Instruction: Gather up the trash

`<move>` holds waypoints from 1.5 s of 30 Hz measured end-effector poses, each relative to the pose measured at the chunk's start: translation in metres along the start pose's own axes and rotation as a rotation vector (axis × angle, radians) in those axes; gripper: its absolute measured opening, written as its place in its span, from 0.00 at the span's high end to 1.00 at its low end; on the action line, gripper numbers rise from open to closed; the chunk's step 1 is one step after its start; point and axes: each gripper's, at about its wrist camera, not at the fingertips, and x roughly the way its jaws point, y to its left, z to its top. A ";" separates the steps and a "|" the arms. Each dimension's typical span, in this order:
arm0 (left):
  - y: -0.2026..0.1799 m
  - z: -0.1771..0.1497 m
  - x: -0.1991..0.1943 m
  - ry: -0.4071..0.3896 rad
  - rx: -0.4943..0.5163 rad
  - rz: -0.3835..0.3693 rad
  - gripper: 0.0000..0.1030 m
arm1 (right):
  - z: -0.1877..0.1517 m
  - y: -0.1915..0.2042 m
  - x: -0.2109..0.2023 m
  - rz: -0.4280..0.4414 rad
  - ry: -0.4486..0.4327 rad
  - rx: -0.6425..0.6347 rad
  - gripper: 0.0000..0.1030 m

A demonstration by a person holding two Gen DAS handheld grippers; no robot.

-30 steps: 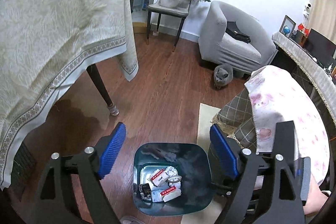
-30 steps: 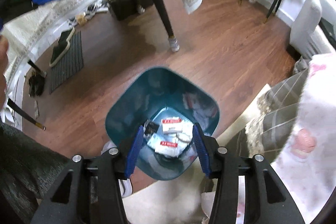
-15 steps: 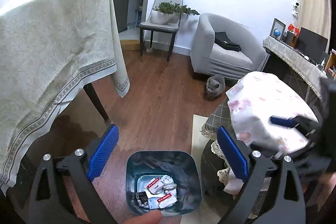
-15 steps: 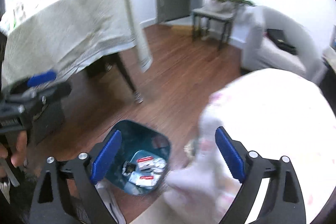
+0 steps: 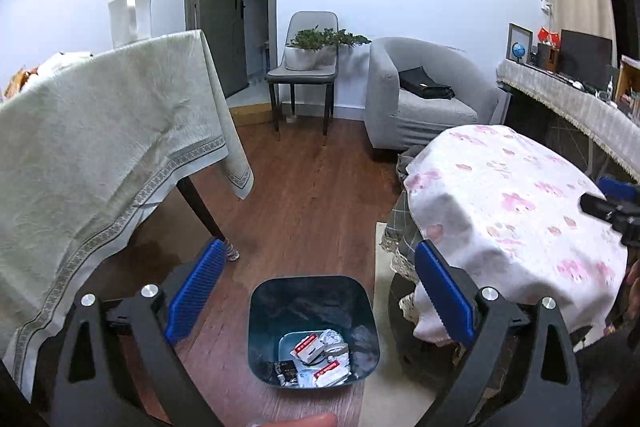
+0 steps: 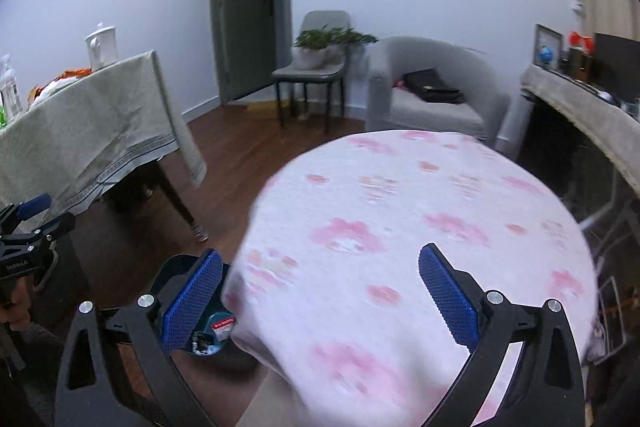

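Right tool gapes above floral cloth half-hiding bin.

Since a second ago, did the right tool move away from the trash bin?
Yes. The right tool rose and swung right: the trash bin now sits at its lower left, and the round pink-flowered table lies beneath it.

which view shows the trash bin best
The left wrist view: the bin lies whole between the open fingers, its trash visible inside. The right wrist view shows only a sliver of it, hidden behind a blue finger pad and the pink tablecloth.
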 end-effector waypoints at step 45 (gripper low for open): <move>-0.017 -0.039 0.007 0.083 -0.001 -0.026 0.06 | -0.037 -0.025 -0.032 0.077 -0.019 -0.013 0.03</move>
